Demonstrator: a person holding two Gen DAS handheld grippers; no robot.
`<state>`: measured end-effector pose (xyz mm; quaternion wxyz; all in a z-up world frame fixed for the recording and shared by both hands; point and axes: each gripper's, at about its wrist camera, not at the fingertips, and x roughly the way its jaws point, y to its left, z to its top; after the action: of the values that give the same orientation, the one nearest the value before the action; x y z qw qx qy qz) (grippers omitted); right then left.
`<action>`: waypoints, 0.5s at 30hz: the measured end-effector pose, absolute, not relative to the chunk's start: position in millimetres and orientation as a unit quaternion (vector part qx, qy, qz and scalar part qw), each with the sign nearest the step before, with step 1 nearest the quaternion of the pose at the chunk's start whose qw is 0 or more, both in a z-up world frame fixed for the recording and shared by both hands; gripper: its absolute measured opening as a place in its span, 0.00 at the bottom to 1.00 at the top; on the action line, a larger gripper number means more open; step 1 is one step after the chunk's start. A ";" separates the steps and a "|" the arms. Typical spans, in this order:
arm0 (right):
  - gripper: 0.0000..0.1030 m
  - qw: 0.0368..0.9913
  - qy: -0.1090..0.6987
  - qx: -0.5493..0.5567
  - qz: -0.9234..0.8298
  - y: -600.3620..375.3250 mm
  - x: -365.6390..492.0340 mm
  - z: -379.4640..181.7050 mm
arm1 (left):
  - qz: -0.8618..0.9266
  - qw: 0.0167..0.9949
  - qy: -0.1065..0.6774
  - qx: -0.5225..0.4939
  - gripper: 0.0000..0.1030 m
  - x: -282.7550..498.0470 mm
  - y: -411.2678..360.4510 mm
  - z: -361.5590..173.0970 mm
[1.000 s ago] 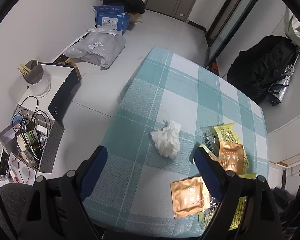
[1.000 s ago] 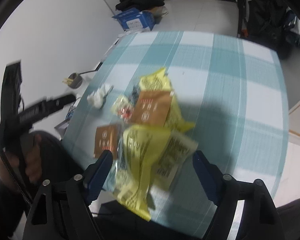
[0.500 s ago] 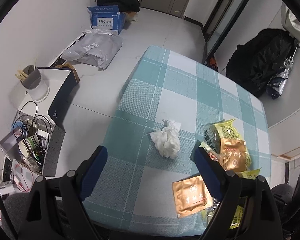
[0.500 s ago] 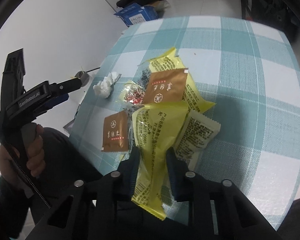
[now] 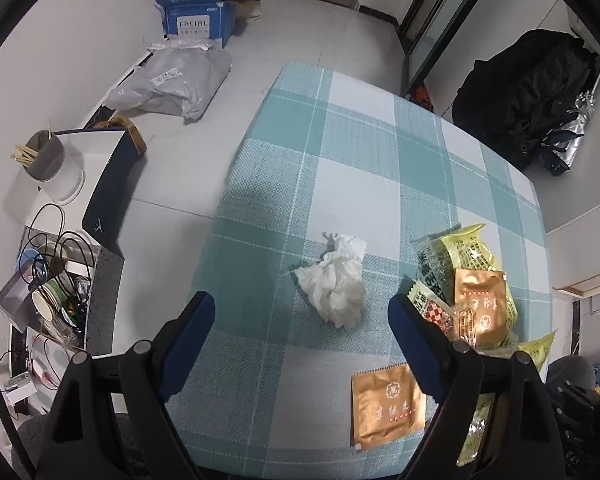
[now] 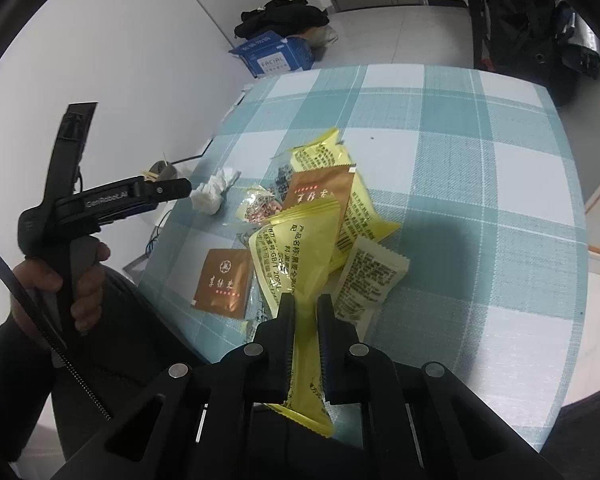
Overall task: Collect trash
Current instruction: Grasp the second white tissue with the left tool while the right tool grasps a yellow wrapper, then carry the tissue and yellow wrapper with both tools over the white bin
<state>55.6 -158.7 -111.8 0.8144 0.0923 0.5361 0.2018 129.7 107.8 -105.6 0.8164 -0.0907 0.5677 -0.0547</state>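
**Right jaws close on a yellow wrapper**

A second ago the right gripper [image 6: 304, 312] stood wide open over the pile of wrappers. Now its jaws are closing, and a long yellow wrapper [image 6: 296, 248] is between them, pressed from both sides near its lower end. I judge that the first piece of trash is now secured and can be lifted away; no bin is visible in either view, so I cannot say where it should go.

The left gripper [image 5: 300, 312] has come a little lower and nearer to the crumpled tissue [image 5: 334, 284]. Its jaws are released, wide apart, with the tissue lying ahead between them but not touched.

All the trash lies on the checked worktop [image 6: 460, 128], near its front edge. The count, as far as I can see: one tissue; two brown sachets [image 6: 224, 280], one flat alone, one on the pile; one small clear wrapper with red print [image 6: 260, 210]; at least three yellow wrappers, overlapping, so the number is not sure.
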 end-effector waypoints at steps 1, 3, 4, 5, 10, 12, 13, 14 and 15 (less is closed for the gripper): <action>0.08 0.814 0.536 0.093 0.202 -159.6 55.4 -112.1 | -0.057 0.816 0.568 -0.089 0.84 131.2 106.8 -106.1; 0.07 0.815 0.536 0.096 0.200 -161.3 55.6 -112.1 | -0.058 0.814 0.573 -0.077 0.84 134.5 103.4 -108.8; 0.07 0.816 0.534 0.097 0.199 -162.5 55.4 -111.1 | -0.057 0.811 0.577 -0.071 0.83 136.6 101.6 -111.1; 0.07 0.818 0.531 0.098 0.197 -164.0 54.9 -109.5 | -0.057 0.810 0.580 -0.068 0.83 137.2 100.8 -112.7; 0.07 0.827 0.519 0.101 0.191 -173.3 53.4 -101.1 | -0.057 0.808 0.583 -0.064 0.79 138.3 95.8 -119.6; 0.07 0.830 0.515 0.105 0.189 -177.3 52.9 -97.4 | -0.054 0.808 0.585 -0.053 0.73 137.9 92.2 -122.9; 0.07 0.832 0.511 0.106 0.187 -179.5 52.6 -95.0 | -0.050 0.808 0.586 -0.044 0.69 138.1 90.5 -124.7; 0.07 0.834 0.509 0.107 0.185 -181.6 52.4 -92.7 | -0.049 0.812 0.581 -0.036 0.68 138.1 88.9 -123.5; 0.07 0.836 0.506 0.109 0.184 -183.6 52.1 -90.7 | -0.051 0.813 0.580 -0.028 0.66 138.1 86.3 -123.3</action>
<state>52.1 -183.6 -90.7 0.8355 0.1087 0.5063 0.1838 138.1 86.3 -123.3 0.8129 -0.0282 0.5795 -0.0510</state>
